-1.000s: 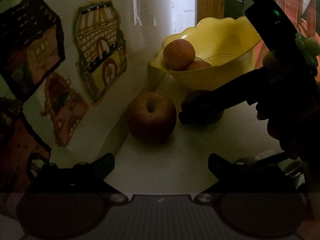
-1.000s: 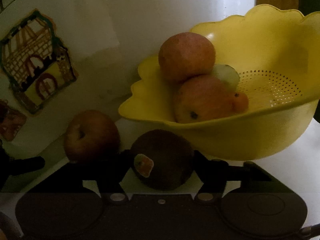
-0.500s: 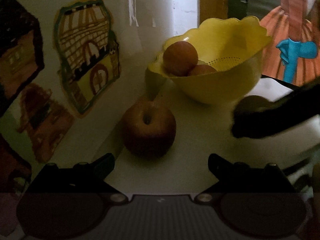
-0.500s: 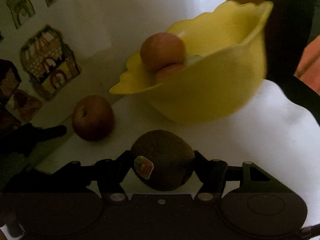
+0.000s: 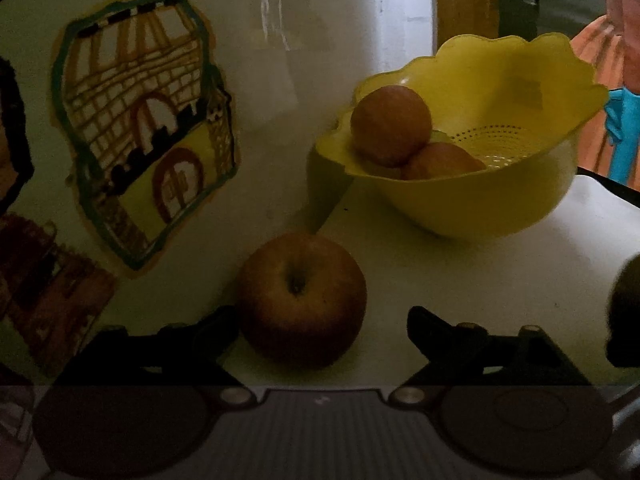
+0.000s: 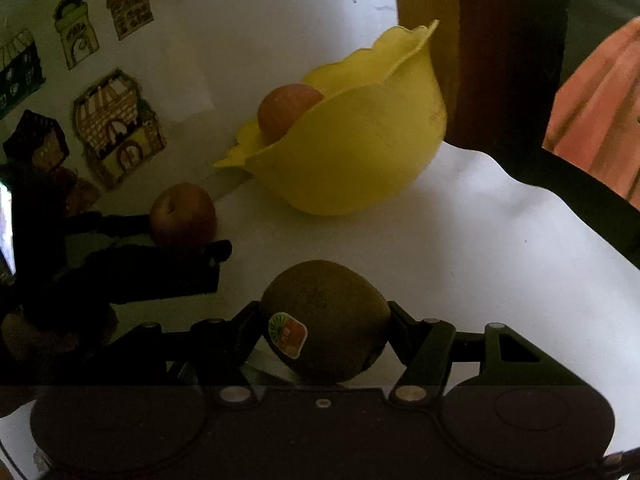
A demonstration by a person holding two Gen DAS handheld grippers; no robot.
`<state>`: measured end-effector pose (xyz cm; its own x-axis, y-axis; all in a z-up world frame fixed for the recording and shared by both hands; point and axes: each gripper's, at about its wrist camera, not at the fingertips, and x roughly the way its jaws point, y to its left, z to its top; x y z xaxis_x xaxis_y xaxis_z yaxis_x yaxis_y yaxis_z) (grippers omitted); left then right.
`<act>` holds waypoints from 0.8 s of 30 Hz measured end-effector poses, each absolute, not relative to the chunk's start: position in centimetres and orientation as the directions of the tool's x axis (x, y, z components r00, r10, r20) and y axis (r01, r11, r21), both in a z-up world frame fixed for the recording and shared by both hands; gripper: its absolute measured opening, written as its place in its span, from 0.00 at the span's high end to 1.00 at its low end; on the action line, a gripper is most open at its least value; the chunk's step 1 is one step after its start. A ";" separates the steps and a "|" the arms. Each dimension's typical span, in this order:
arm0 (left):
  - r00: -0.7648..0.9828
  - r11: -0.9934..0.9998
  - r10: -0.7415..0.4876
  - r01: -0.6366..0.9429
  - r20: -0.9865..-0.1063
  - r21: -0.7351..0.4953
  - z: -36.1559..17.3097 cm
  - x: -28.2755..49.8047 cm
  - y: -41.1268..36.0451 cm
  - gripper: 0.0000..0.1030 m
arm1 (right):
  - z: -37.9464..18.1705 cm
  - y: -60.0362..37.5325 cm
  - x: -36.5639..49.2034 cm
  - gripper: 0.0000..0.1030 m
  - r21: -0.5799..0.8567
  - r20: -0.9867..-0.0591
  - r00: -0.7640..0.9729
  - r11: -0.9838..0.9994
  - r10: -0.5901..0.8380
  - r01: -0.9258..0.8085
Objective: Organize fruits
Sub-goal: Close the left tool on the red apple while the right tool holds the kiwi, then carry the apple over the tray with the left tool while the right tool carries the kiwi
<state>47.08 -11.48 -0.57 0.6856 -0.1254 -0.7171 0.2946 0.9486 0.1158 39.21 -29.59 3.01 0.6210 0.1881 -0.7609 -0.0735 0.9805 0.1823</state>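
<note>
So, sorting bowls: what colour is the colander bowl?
Yellow colander bowl, clearest in the left wrist view.

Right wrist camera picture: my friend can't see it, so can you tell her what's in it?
The right gripper holds a brown kiwi with a sticker above a white table. Behind it sits a yellow bowl with a round orange fruit peeking out, and to the left the left gripper reaches around a red apple.

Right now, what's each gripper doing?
Left gripper: open, fingers either side of the apple, not closed on it.
Right gripper: shut on the kiwi.
</note>
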 end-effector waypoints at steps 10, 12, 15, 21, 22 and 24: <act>0.704 0.960 -0.064 0.238 -0.707 0.150 -1.6 48.0 -11.5 0.32 | 3.7 -31.3 36.5 0.35 0.177 -0.748 0.644 0.983 0.161 -0.041; 0.702 0.963 -0.070 0.233 -0.708 0.136 -1.6 47.9 -11.3 0.32 | 3.7 -31.6 36.0 0.35 0.177 -0.747 0.647 0.984 0.153 -0.029; 0.701 0.965 -0.082 0.234 -0.709 0.119 -1.7 47.4 -11.0 0.33 | 3.7 -32.0 35.1 0.35 0.162 -0.743 0.657 0.987 0.127 -0.007; 0.697 0.962 -0.108 0.254 -0.708 0.103 -1.2 45.1 -10.9 0.32 | 3.9 -32.7 32.9 0.35 0.157 -0.734 0.671 0.987 0.103 0.019; 0.694 0.962 -0.118 0.258 -0.710 0.092 -1.2 44.7 -10.9 0.32 | 3.9 -32.8 32.5 0.35 0.159 -0.733 0.673 0.987 0.102 0.024; 0.688 0.961 -0.137 0.266 -0.712 0.072 -1.1 44.0 -10.7 0.32 | 4.0 -33.0 31.6 0.35 0.156 -0.731 0.676 0.987 0.093 0.033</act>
